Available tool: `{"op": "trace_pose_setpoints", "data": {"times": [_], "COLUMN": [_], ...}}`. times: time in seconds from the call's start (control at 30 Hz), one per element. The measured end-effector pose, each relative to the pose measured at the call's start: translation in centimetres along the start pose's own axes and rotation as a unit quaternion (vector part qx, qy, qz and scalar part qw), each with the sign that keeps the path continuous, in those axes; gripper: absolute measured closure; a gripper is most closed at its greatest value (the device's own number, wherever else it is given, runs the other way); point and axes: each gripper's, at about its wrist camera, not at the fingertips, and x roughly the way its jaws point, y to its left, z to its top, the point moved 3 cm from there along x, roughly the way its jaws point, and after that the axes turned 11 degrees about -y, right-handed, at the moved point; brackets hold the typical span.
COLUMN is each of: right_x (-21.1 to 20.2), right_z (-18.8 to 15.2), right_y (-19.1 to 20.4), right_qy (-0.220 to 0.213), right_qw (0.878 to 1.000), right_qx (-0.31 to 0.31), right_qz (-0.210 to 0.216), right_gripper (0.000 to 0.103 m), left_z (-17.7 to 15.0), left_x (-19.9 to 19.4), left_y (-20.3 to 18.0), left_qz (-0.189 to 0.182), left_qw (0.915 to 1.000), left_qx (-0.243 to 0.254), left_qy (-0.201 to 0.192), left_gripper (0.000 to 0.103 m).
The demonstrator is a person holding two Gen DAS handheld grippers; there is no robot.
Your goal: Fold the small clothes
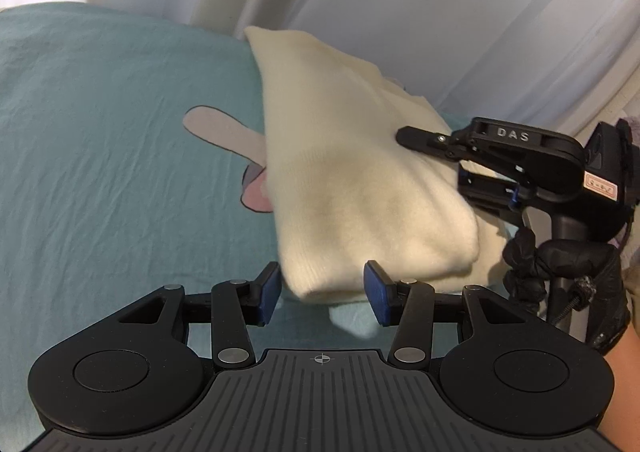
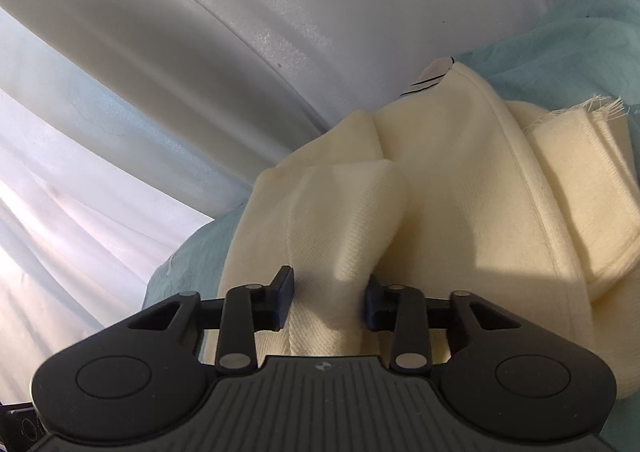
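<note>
A cream knit garment (image 1: pixel 352 180) lies folded over on a teal bedsheet (image 1: pixel 100 132); it fills the right wrist view (image 2: pixel 460 192) too. My left gripper (image 1: pixel 320 296) is open, its blue pads either side of the garment's near folded corner. My right gripper (image 2: pixel 330 298) is open with a fold of cream cloth lying between its spread fingers. It also shows in the left wrist view (image 1: pixel 448 168), held by a black-gloved hand at the garment's right side, one finger above the cloth and one below.
The sheet carries a printed cartoon figure with a grey ear (image 1: pixel 224 132), partly under the garment. White curtains (image 1: pixel 440 12) hang right behind the bed's far edge. Open sheet lies to the left.
</note>
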Motion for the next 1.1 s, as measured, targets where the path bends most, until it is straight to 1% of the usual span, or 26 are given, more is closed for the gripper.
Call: {"op": "trace_pose_setpoints", "data": {"times": [0.03,0.07,0.13,0.17,0.2,0.23,0.3,0.37,0.47,0.53,0.63,0.67,0.73,0.77,0.8,0.87,0.9,0.93,0.97,1.0,1.1], "right_x": [0.0,0.0,-0.7,-1.3,-1.8,-2.6,-3.7,-4.2,-4.8,-5.0,-5.1,-5.1,-5.0,-4.8,-5.1,-5.9,-6.8,-7.1,-7.4,-7.5,-6.5], "right_z": [-0.1,-0.1,-0.2,-0.1,0.1,0.5,1.2,1.9,2.7,2.8,2.7,2.7,3.0,3.0,3.0,2.9,2.6,2.3,1.6,1.0,-0.7], "right_y": [0.5,1.9,4.3,5.5,6.4,7.4,8.3,8.2,6.3,4.9,3.2,2.8,2.0,1.9,1.6,0.9,0.2,-0.4,-1.2,-1.9,-3.3], "right_qy": [-0.006,-0.016,-0.039,-0.053,-0.065,-0.079,-0.100,-0.105,-0.110,-0.108,-0.109,-0.106,-0.085,-0.075,-0.074,-0.069,-0.067,-0.061,-0.043,-0.028,0.005], "right_qw": [1.000,0.998,0.989,0.984,0.980,0.975,0.966,0.961,0.955,0.954,0.950,0.952,0.965,0.973,0.978,0.985,0.989,0.992,0.997,0.999,1.000], "right_qx": [-0.017,-0.059,-0.133,-0.164,-0.183,-0.203,-0.233,-0.249,-0.259,-0.253,-0.255,-0.247,-0.210,-0.185,-0.164,-0.132,-0.109,-0.088,-0.052,-0.025,0.018], "right_qz": [-0.006,-0.023,-0.048,-0.047,-0.042,-0.039,-0.045,-0.056,-0.097,-0.117,-0.144,-0.145,-0.129,-0.112,-0.102,-0.091,-0.080,-0.067,-0.048,-0.036,-0.021], "right_gripper": [0.091,0.093,0.095,0.096,0.096,0.096,0.096,0.096,0.096,0.096,0.096,0.096,0.094,0.091,0.088,0.061,0.057,0.055,0.055,0.054,0.054], "left_z": [-0.3,-0.6,-1.2,-1.4,-1.4,-1.3,-1.0,-0.7,-0.7,-1.2,-1.0,-1.1,-1.0,-1.0,-1.0,-0.9,-0.8,-0.7,-0.7,-0.6,-0.5], "left_x": [-0.2,-0.3,-0.1,0.2,0.5,0.8,1.2,1.2,0.8,0.4,0.8,0.9,0.8,0.9,0.9,0.9,0.8,0.8,0.8,0.8,0.7], "left_y": [-0.4,-1.0,-1.9,-2.1,-2.2,-2.0,-1.8,-1.6,-1.7,-1.5,-1.7,-1.8,-2.1,-2.0,-1.9,-1.6,-1.5,-1.1,-1.0,-0.9,-0.8], "left_qz": [-0.001,0.003,0.019,0.031,0.041,0.043,0.050,0.056,0.057,0.058,0.055,0.054,0.056,0.057,0.056,0.054,0.052,0.050,0.048,0.048,0.043], "left_qw": [0.9999,0.9994,0.9971,0.9963,0.9961,0.9968,0.9978,0.9977,0.9978,0.9978,0.9979,0.9980,0.9978,0.9978,0.9980,0.9983,0.9985,0.9987,0.9988,0.9988,0.9986], "left_qx": [0.012,0.033,0.073,0.081,0.078,0.067,0.044,0.037,0.031,0.031,0.032,0.032,0.033,0.032,0.027,0.016,0.008,0.001,-0.005,-0.009,-0.027], "left_qy": [0.003,0.002,0.001,-0.001,-0.002,-0.003,-0.008,-0.013,-0.016,-0.014,-0.011,-0.010,-0.011,-0.011,-0.012,-0.012,-0.012,-0.012,-0.012,-0.012,-0.015], "left_gripper": [0.049,0.048,0.048,0.048,0.048,0.048,0.048,0.048,0.048,0.048,0.047,0.047,0.047,0.047,0.047,0.048,0.048,0.048,0.048,0.048,0.048]}}
